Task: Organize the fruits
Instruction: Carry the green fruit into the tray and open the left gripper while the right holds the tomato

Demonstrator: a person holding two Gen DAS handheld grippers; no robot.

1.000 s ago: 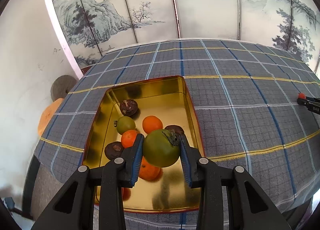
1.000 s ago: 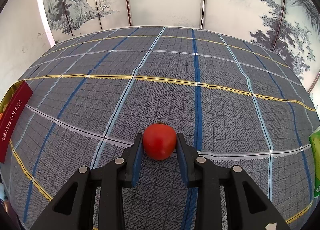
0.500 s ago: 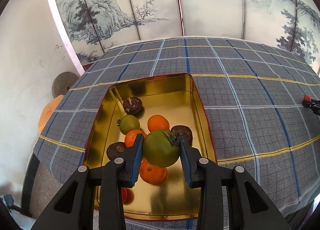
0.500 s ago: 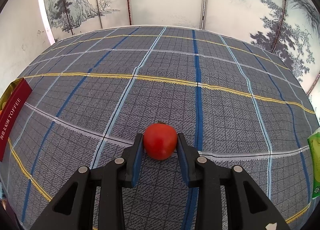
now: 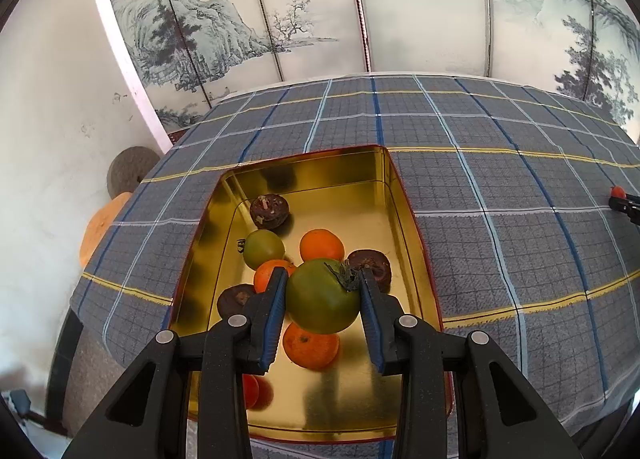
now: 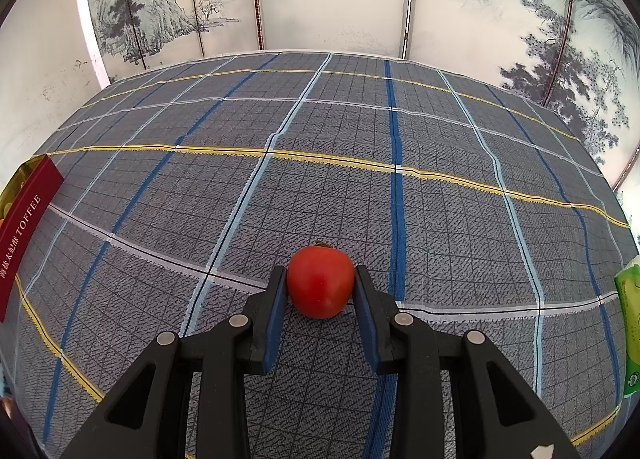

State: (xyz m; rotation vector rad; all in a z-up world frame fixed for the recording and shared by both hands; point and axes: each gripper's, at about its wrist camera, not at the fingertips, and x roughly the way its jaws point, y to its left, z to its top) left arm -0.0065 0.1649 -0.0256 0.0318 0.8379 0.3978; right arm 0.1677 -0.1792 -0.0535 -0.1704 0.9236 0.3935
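The left gripper (image 5: 322, 297) was clamped on a green tomato (image 5: 322, 295) above the gold tin (image 5: 416, 227), frame centre, several fruits already inside. The right gripper (image 6: 320, 287) was pinched on a red tomato (image 6: 320, 283), lower centre, judged undelivered.

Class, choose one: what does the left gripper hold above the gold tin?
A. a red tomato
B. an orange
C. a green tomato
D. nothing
C: the left gripper is shut on a green tomato over the gold tin; the red tomato sits in the right gripper.
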